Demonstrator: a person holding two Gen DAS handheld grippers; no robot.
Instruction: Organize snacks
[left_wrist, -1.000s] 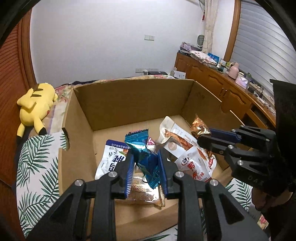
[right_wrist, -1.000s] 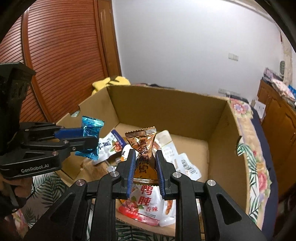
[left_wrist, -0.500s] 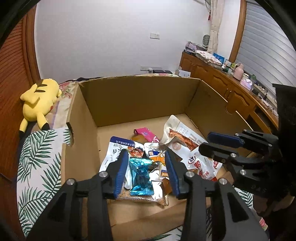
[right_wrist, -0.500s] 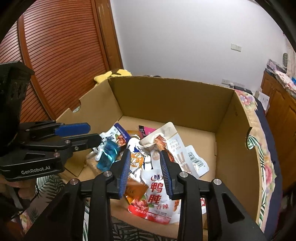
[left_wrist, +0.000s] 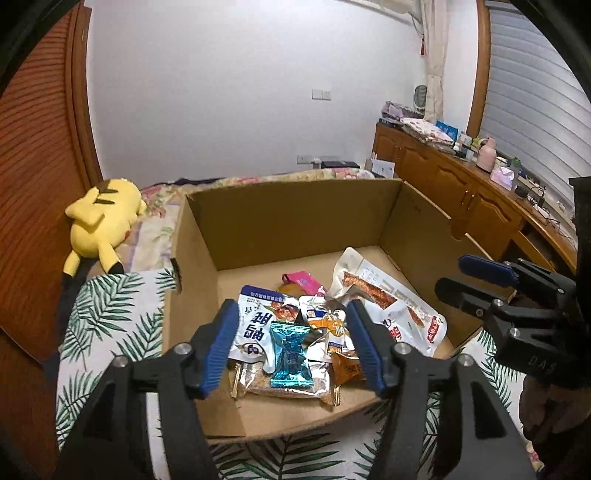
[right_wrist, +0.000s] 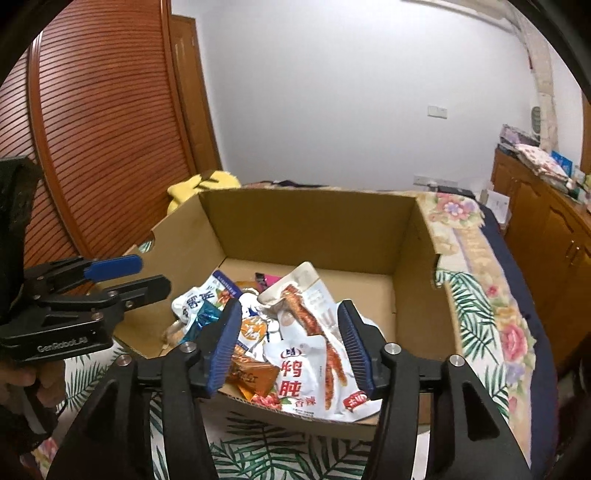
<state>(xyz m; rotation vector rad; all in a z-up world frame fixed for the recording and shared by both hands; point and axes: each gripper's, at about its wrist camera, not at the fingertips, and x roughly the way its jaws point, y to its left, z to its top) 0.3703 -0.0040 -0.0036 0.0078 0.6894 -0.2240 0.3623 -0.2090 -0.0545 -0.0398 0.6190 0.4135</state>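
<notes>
An open cardboard box (left_wrist: 295, 221) holds several snack packets. A blue candy wrapper (left_wrist: 290, 360) lies on top of the pile near the box's front, with a brown-orange candy packet (right_wrist: 251, 376) beside it. White packets (right_wrist: 306, 365) fill the right side. My left gripper (left_wrist: 291, 347) is open and empty above the box's front edge. My right gripper (right_wrist: 288, 347) is open and empty over the front edge too. Each gripper shows in the other's view, the right (left_wrist: 480, 280) and the left (right_wrist: 122, 277).
The box (right_wrist: 314, 221) sits on a bed with a leaf-print cover (left_wrist: 107, 325). A yellow plush toy (left_wrist: 99, 221) lies at the left. A wooden sideboard (left_wrist: 461, 184) with clutter stands at the right. A slatted wooden door (right_wrist: 92, 129) is at the left.
Both grippers opened and dropped their candies into the box: the blue one from the left, the brown one from the right. Both grippers have drawn back and opened wider.
</notes>
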